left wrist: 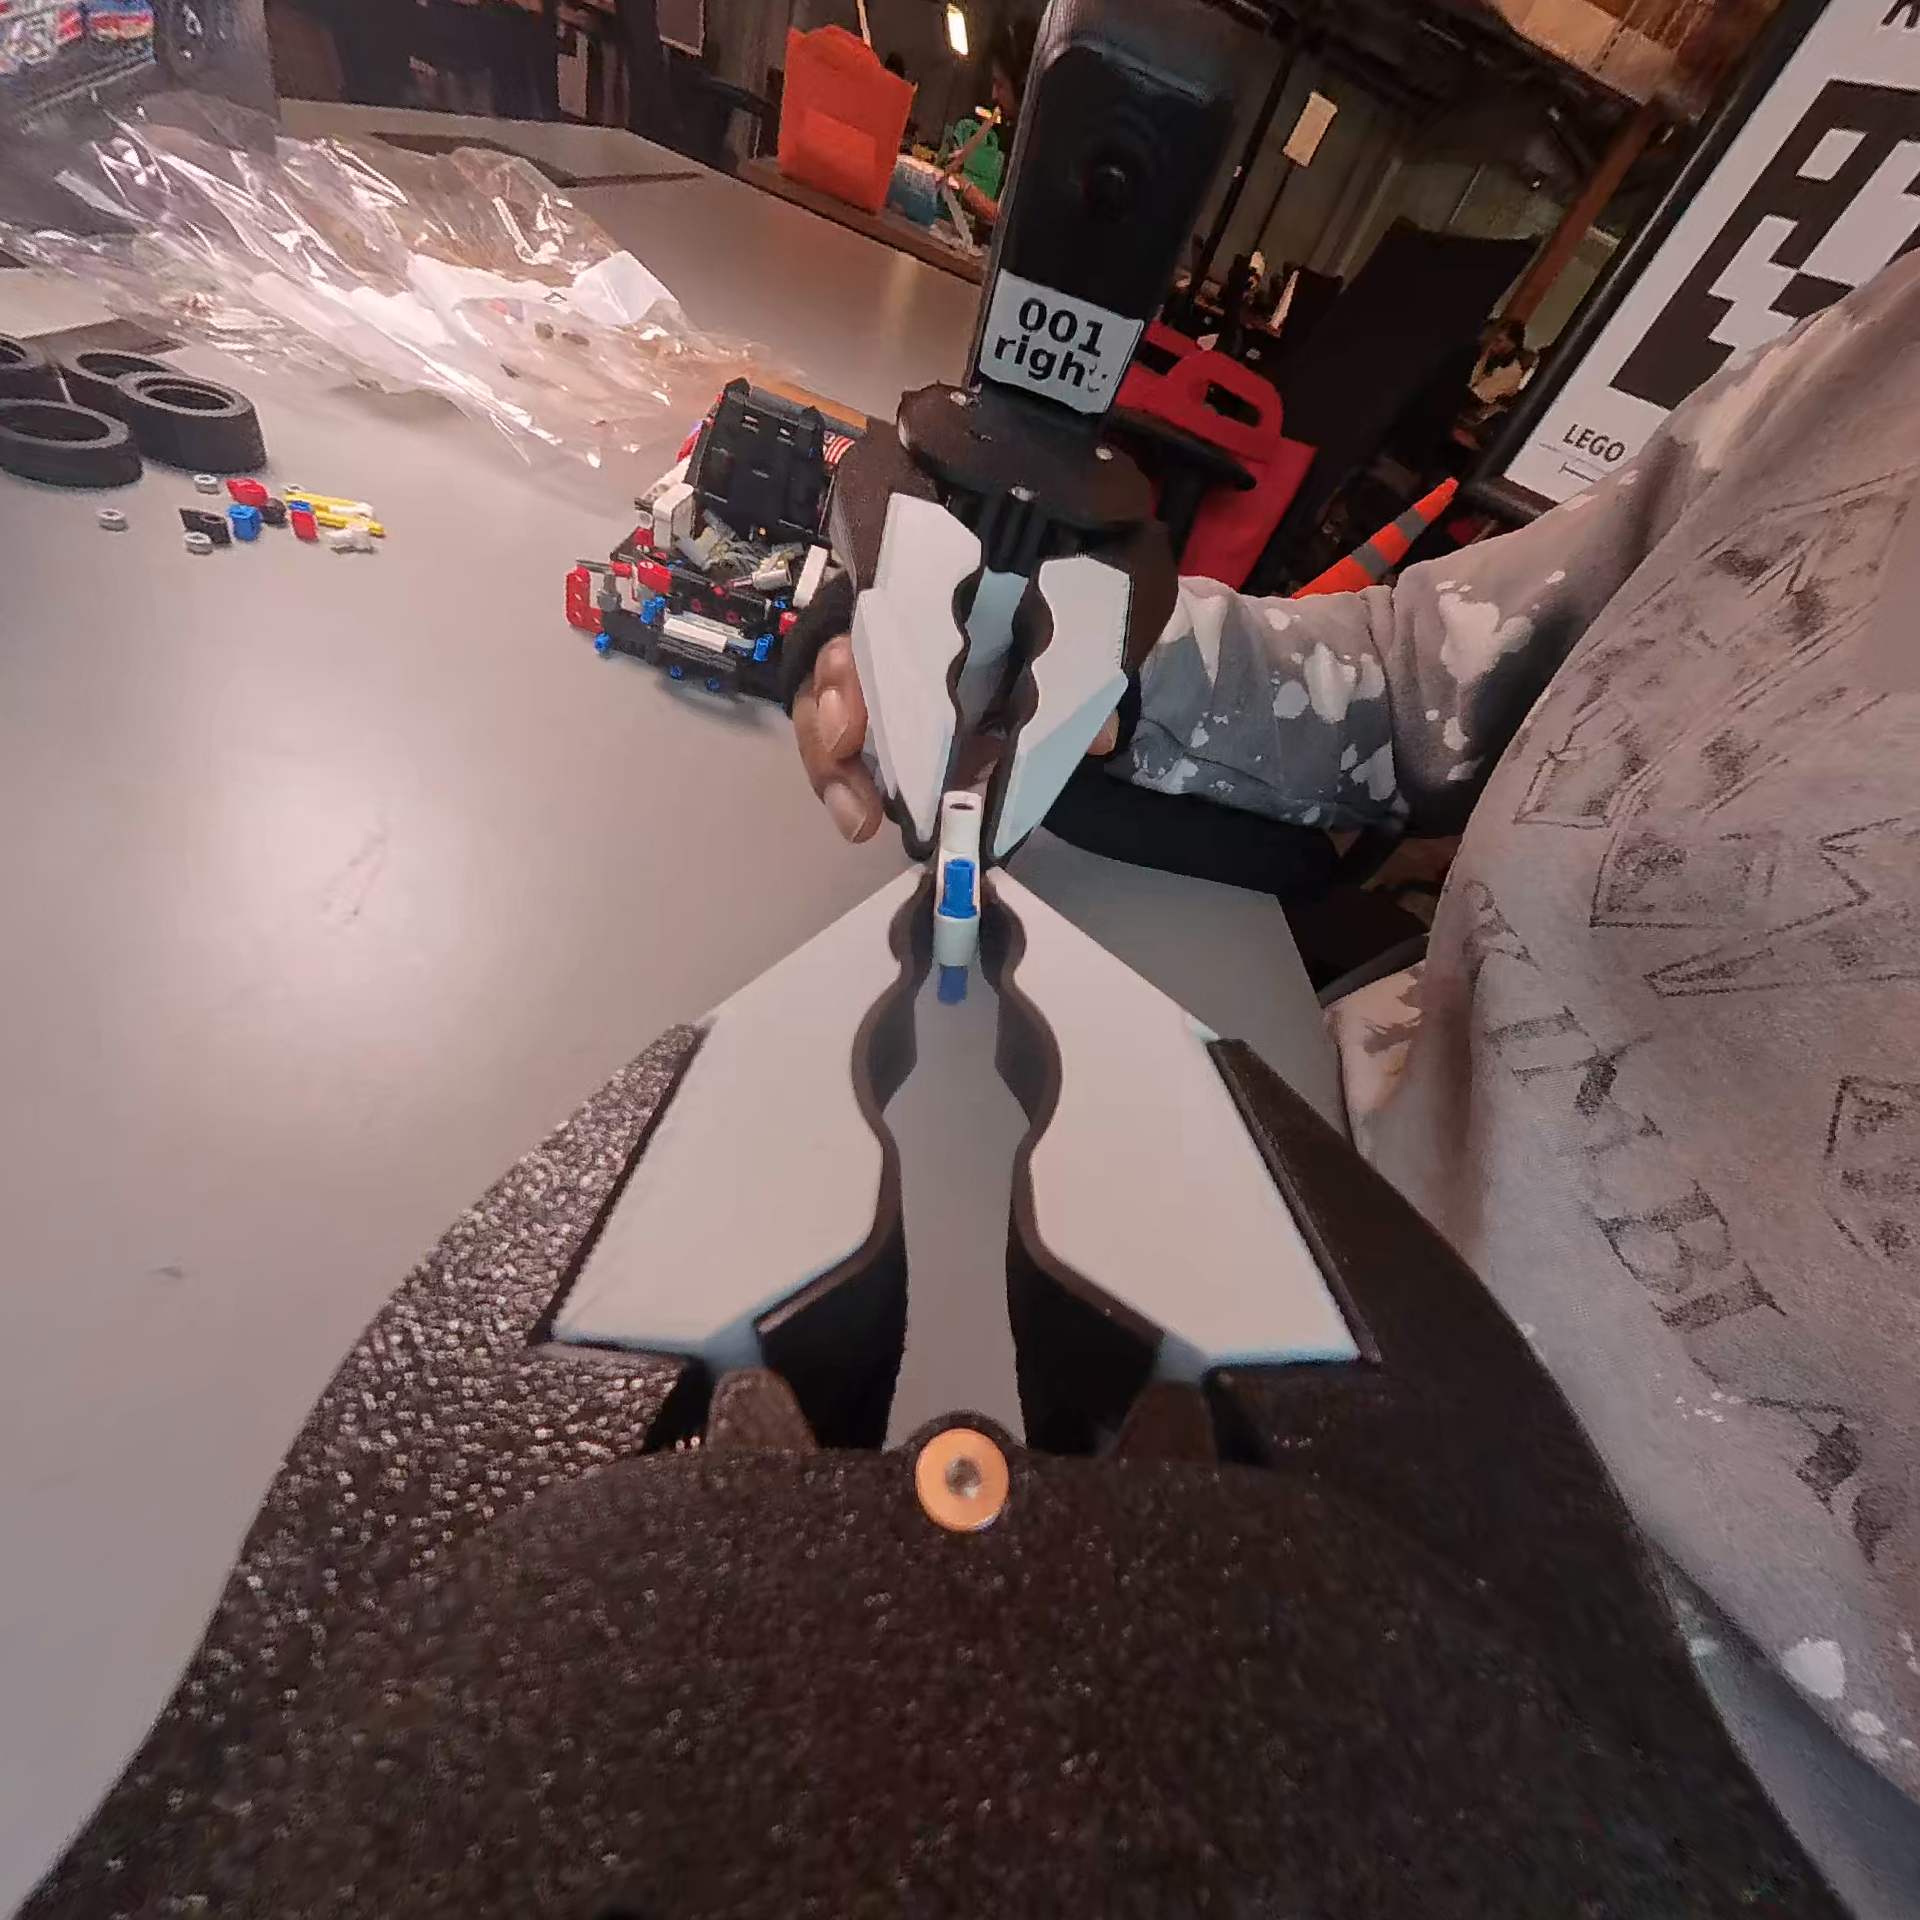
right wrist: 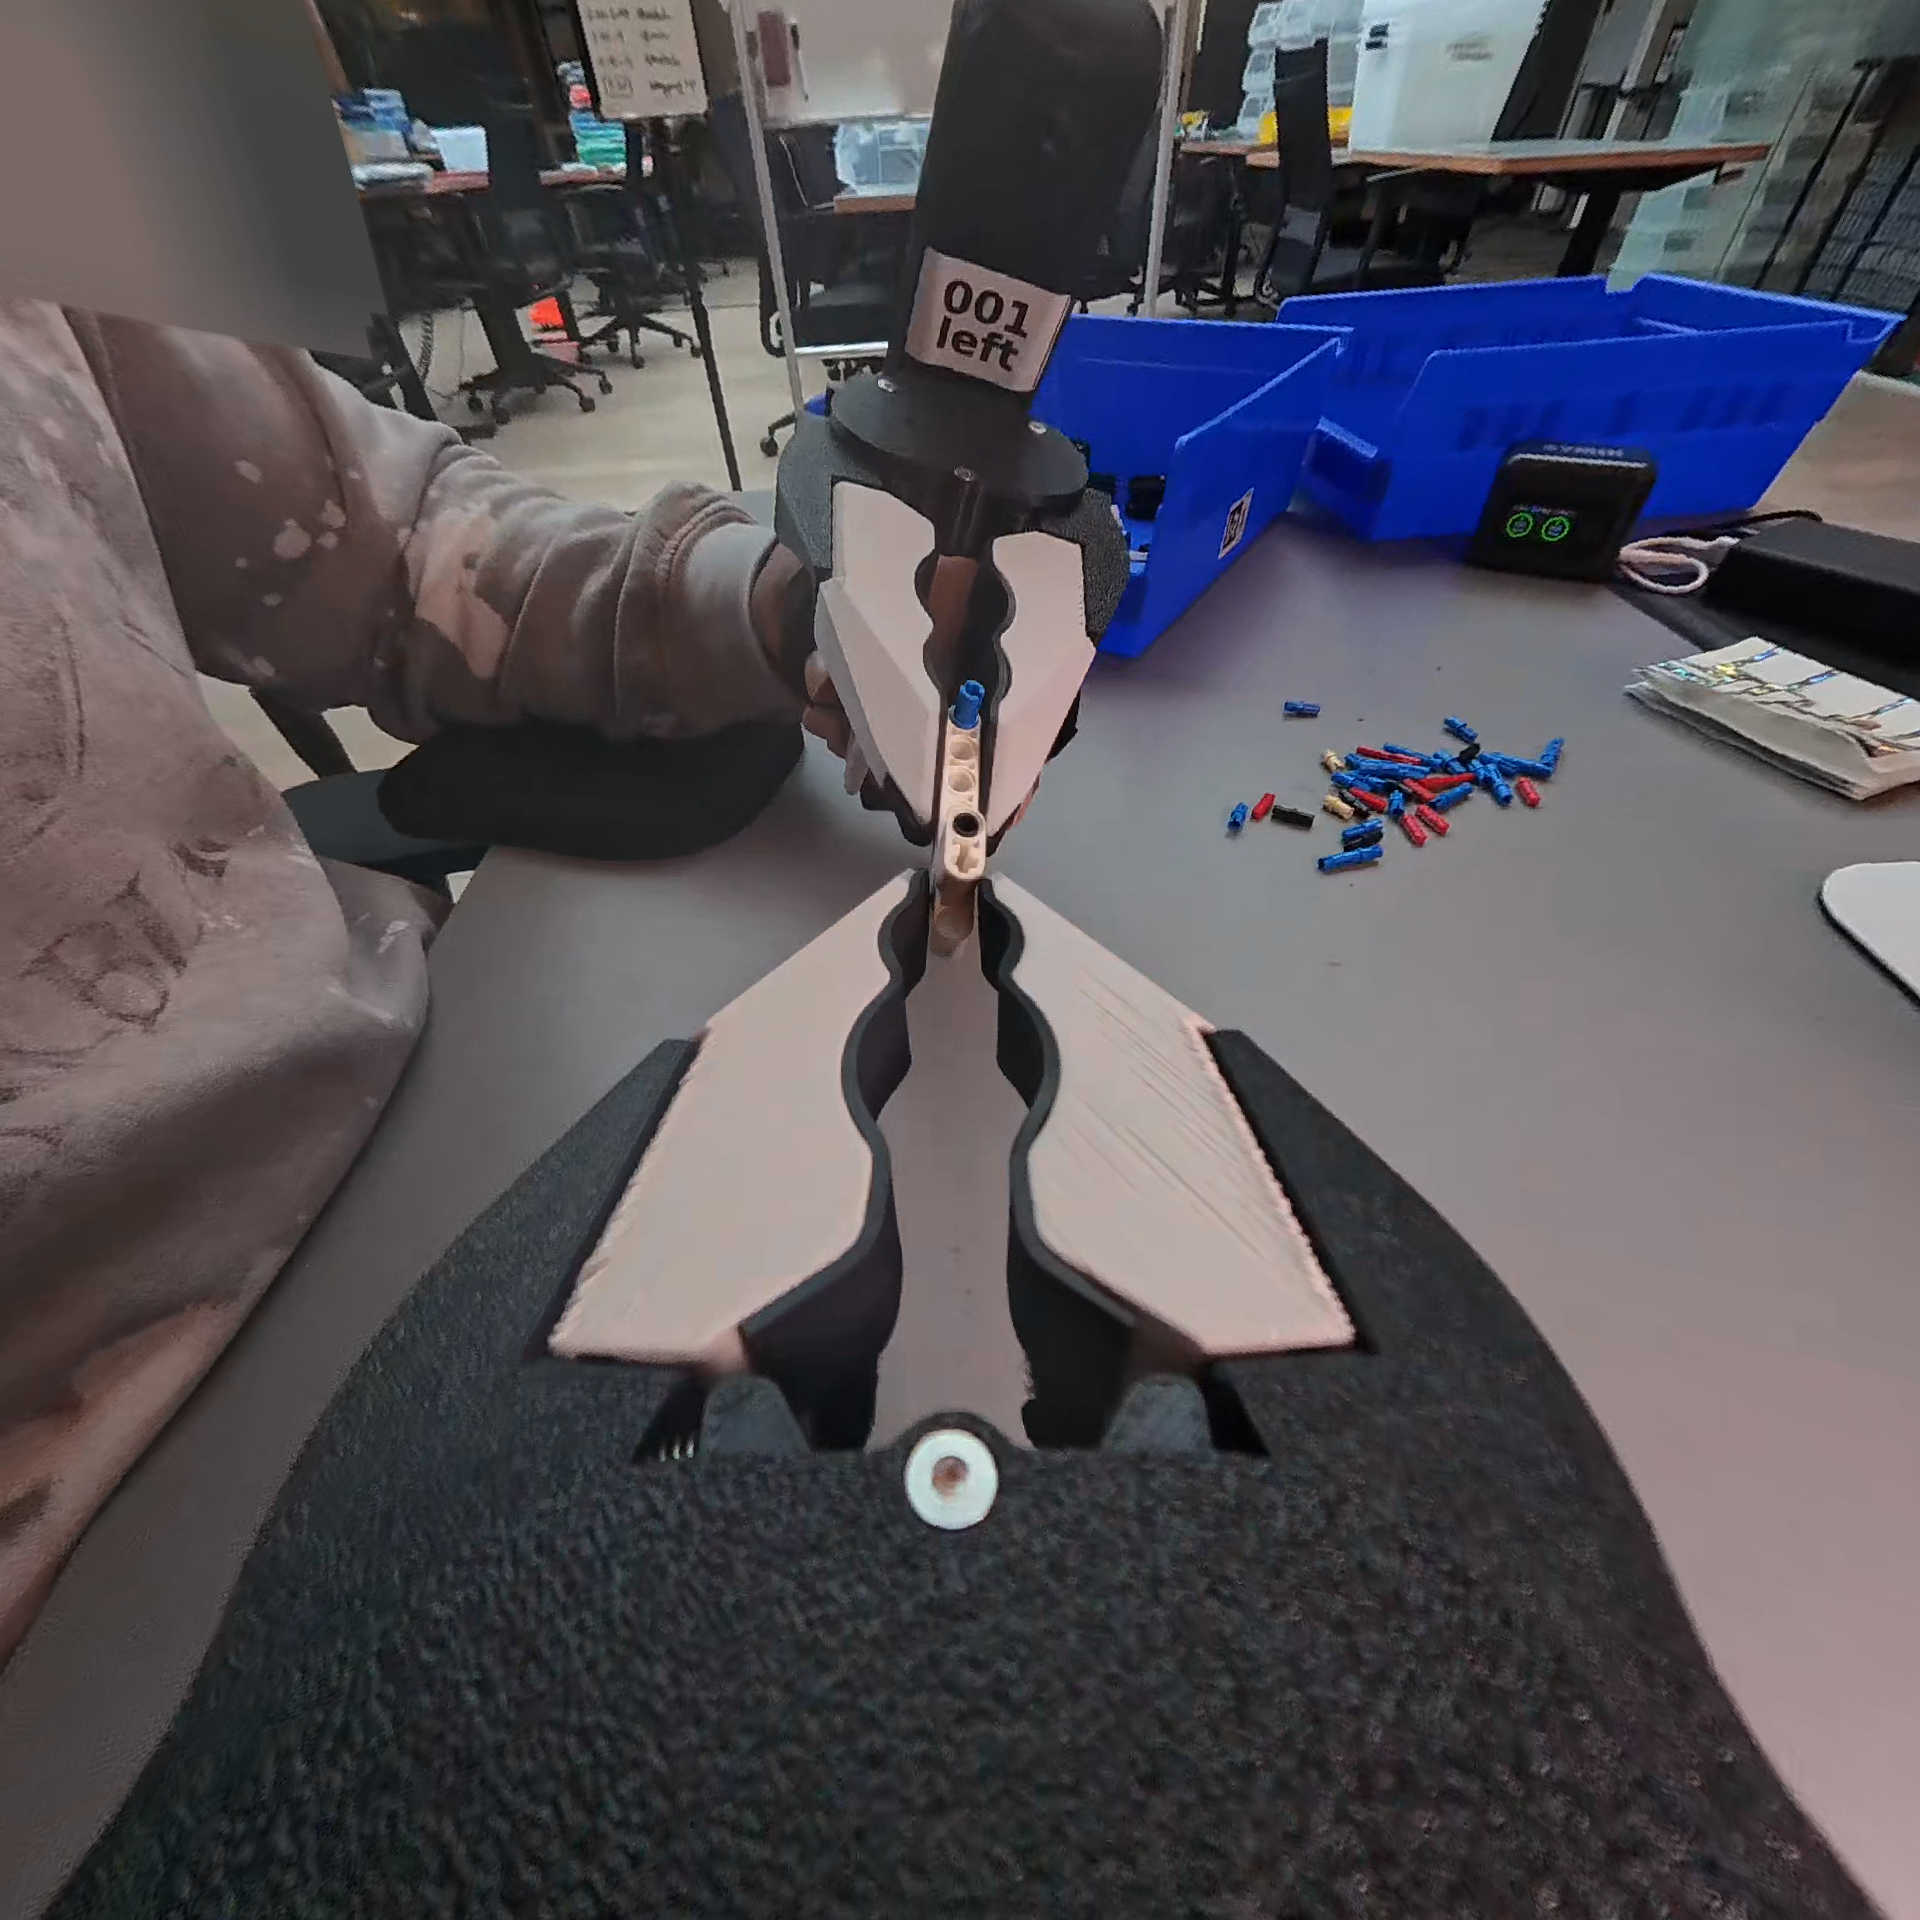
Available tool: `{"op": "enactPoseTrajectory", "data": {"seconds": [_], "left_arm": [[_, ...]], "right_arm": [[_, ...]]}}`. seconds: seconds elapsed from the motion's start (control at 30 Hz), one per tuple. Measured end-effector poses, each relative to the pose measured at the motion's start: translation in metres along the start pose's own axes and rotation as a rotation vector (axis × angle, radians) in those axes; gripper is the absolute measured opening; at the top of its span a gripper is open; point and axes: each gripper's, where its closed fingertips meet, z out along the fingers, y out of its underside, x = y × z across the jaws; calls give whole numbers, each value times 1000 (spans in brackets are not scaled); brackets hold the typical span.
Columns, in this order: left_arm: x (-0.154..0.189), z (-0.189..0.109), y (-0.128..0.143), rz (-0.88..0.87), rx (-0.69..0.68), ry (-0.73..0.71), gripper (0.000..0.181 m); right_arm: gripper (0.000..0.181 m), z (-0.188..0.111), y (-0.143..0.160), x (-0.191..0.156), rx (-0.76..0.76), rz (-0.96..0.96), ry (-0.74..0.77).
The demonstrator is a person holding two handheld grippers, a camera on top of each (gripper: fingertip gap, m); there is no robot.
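Observation:
My two grippers meet tip to tip above the grey table (left wrist: 416, 935). A short white beam with holes (right wrist: 961, 779) spans between them. My right gripper (right wrist: 953, 883) is shut on its near end. My left gripper (left wrist: 954, 883) is shut on the other end of the beam (left wrist: 954, 925), where a blue pin (left wrist: 954, 891) sits in it. The pin (right wrist: 966, 704) also shows between the left gripper's fingers (right wrist: 961, 826) in the right wrist view. The right gripper (left wrist: 958, 844) faces me in the left wrist view, held by a hand.
A partly built brick vehicle (left wrist: 717, 561), black tyres (left wrist: 125, 416), small loose parts (left wrist: 281, 514) and clear plastic bags (left wrist: 364, 260) lie to the left. Blue bins (right wrist: 1455, 416), a pile of pins (right wrist: 1423, 779), a small screen device (right wrist: 1558, 509) and a booklet (right wrist: 1787, 707) are on the right. Only a small space, under 4 cm, lies between the two pairs of fingers. From either gripper's tips it is about 30 centimetres to the partly built brick vehicle (left wrist: 717, 561).

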Motion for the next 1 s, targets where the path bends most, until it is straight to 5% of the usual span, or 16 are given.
{"op": "enactPoseTrajectory", "data": {"seconds": [0.37,0.73,1.0], "left_arm": [[0,6,30,76,-208,-49,6],[7,0,-6,-62,80,31,6],[6,1,6,-77,0,27,5]], "right_arm": [[7,9,27,-8,-155,-12,-44],[6,4,-13,-4,134,146,-63],[7,8,-3,-8,66,127,-74]]}}
